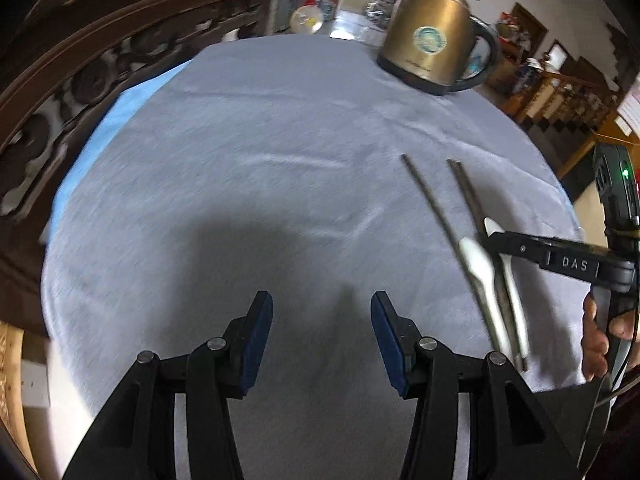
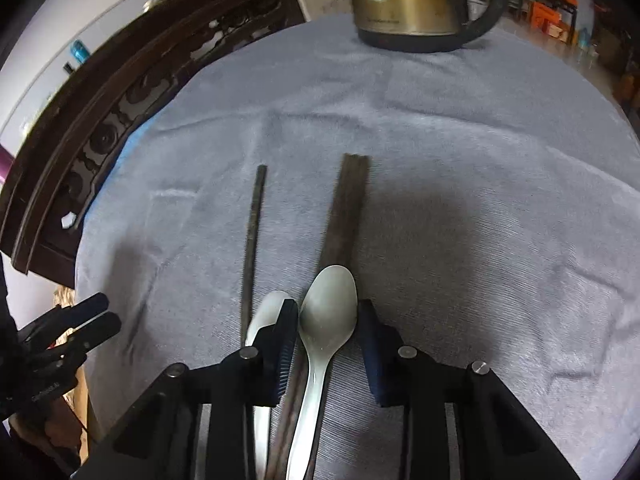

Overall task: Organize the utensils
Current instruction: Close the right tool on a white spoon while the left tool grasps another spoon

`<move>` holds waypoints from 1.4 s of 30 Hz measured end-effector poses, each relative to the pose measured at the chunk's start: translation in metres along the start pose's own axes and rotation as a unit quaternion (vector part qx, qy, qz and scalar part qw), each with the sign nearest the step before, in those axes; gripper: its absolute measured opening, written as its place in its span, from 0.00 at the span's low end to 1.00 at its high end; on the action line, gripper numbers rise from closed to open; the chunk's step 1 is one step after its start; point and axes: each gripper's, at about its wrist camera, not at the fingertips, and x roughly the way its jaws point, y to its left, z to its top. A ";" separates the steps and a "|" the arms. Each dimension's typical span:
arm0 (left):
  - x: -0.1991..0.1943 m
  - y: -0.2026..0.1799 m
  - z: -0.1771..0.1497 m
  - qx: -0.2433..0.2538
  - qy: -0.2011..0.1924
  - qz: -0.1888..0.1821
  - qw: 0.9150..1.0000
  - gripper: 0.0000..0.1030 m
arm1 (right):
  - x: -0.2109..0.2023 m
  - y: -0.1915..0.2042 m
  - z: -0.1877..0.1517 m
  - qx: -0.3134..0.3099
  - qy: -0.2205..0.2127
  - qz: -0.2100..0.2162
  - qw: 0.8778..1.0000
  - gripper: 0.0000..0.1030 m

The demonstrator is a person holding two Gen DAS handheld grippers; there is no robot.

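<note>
Two white spoons and dark chopsticks lie together on the grey cloth. In the right wrist view one white spoon [image 2: 326,320] lies between the jaws of my right gripper [image 2: 328,344], which is open around it. A pair of chopsticks [image 2: 346,208] runs under that spoon. A second white spoon [image 2: 266,316] and a single chopstick [image 2: 253,240] lie just left of the left finger. In the left wrist view the spoons [image 1: 478,268] and chopsticks [image 1: 430,200] lie at the right under the right gripper [image 1: 494,236]. My left gripper [image 1: 322,320] is open and empty over bare cloth.
A brass electric kettle [image 1: 434,46] with a black handle stands at the far side of the table, also in the right wrist view [image 2: 408,0]. A dark carved wooden chair back [image 1: 80,80] borders the table's left. The grey cloth [image 1: 240,160] covers the table.
</note>
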 end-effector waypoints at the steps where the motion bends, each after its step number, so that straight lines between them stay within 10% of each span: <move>1: 0.003 -0.005 0.004 0.007 -0.004 -0.009 1.000 0.50 | -0.005 -0.005 0.000 0.009 -0.006 0.006 1.000 0.32; 12: 0.023 -0.086 0.038 0.131 -0.027 -0.123 0.983 0.50 | -0.047 -0.076 -0.028 0.118 -0.075 -0.002 0.990 0.32; 42: 0.031 -0.078 0.022 0.273 0.058 -0.072 0.957 0.52 | -0.028 -0.073 -0.036 0.125 -0.039 0.012 0.991 0.33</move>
